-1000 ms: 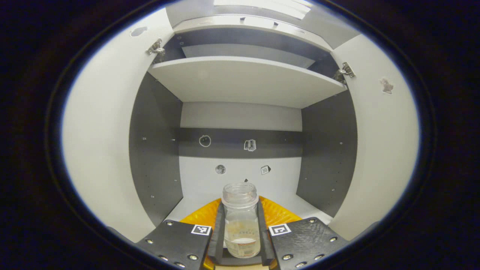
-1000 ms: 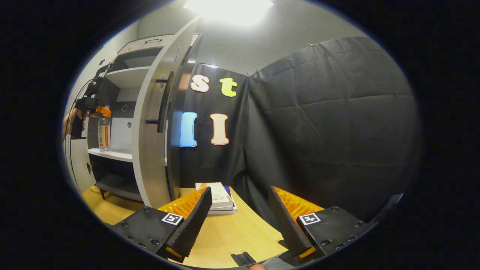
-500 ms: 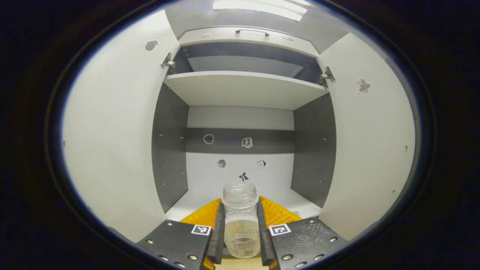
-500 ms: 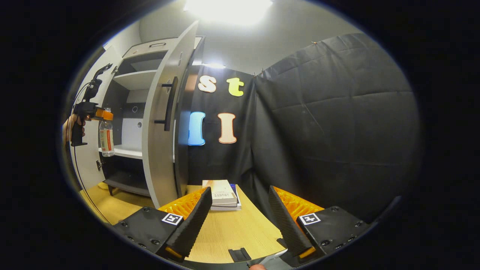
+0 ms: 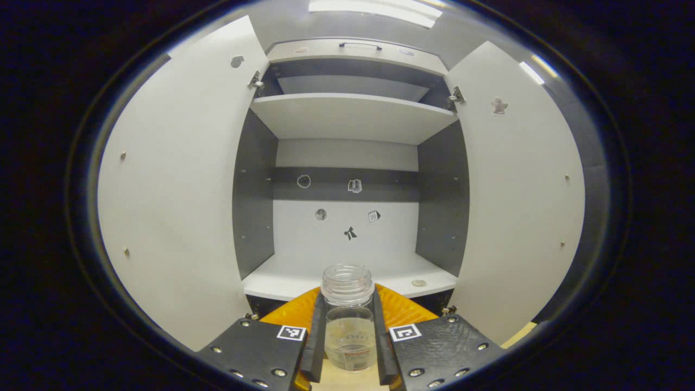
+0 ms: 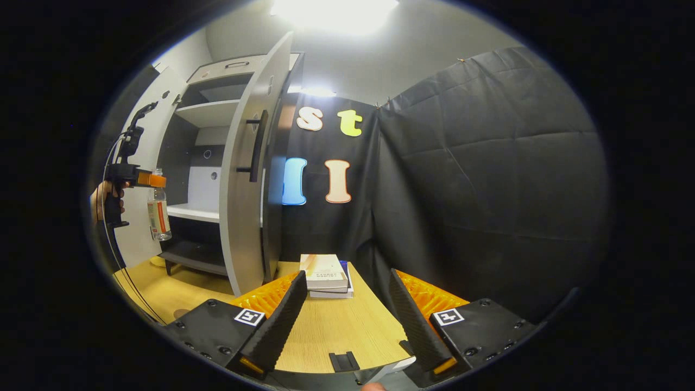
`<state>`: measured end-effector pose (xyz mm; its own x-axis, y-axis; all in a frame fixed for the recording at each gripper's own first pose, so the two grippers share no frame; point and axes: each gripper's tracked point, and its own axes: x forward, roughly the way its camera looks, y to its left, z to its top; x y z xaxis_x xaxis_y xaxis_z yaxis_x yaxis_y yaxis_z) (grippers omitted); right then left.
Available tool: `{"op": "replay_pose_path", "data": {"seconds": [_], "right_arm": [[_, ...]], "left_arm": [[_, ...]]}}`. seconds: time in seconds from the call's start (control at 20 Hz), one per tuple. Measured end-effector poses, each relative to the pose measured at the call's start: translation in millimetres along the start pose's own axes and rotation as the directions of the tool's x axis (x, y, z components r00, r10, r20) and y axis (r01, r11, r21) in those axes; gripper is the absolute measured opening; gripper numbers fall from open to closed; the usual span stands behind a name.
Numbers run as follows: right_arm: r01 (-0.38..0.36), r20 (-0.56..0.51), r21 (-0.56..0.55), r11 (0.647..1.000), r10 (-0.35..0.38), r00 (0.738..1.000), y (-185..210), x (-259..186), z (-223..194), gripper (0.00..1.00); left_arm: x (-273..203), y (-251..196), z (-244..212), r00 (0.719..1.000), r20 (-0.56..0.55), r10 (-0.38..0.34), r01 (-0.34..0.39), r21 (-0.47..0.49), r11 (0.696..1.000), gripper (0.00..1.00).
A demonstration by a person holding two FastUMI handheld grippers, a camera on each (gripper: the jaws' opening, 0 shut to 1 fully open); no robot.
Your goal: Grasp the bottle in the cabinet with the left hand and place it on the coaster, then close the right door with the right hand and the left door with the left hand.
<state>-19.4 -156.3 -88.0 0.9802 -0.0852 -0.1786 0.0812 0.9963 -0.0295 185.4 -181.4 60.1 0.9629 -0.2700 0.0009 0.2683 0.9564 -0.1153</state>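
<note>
A clear plastic bottle [image 5: 348, 320] with no cap stands upright between the fingers of my left gripper [image 5: 348, 336], which is shut on it just below the neck. It hangs in the air in front of the open cabinet [image 5: 347, 117]. In the right gripper view the same bottle [image 6: 158, 212], with an orange label, hangs from the left gripper [image 6: 151, 180] held by a hand [image 6: 99, 201], out past the shelf edge. The left door [image 5: 179, 190] and the right door [image 5: 516, 184] stand wide open. My right gripper [image 6: 347, 317] is open above the wooden table [image 6: 336, 331].
A small round thing [image 5: 418, 283] lies at the right front of the white shelf [image 5: 304, 274]. A stack of books [image 6: 326, 274] rests on the table beside the right door [image 6: 244, 195], whose dark handle [image 6: 256, 145] faces the cloth wall. A small black part [image 6: 344, 361] lies near the table's front edge.
The left gripper has drawn the bottle back out of the cabinet, so the shelf and both doors look farther off. The right gripper view has shifted slightly; its jaws stay open.
</note>
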Motion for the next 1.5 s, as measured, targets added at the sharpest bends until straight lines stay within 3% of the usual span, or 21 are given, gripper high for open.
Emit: {"op": "replay_pose_path", "data": {"seconds": [0.5, 0.95, 1.5], "right_arm": [[-0.022, -0.021, -0.007, 1.0, 0.021, 1.0, 0, -17, -16, 0.96], [-0.029, -0.056, -0.035, 0.999, 0.027, 0.998, 3, -22, -28, 0.96], [-0.06, -0.087, -0.071, 0.996, 0.054, 0.995, 14, -21, -33, 0.97]], "left_arm": [[-26, 0, -74, 1.0, -0.031, 0.002, -0.003, -0.019, 1.0, 0.41], [-38, -14, -149, 0.997, -0.066, -0.045, 0.043, -0.022, 0.999, 0.41], [-46, -21, -248, 0.984, -0.174, -0.047, 0.041, -0.038, 0.998, 0.41]]}}
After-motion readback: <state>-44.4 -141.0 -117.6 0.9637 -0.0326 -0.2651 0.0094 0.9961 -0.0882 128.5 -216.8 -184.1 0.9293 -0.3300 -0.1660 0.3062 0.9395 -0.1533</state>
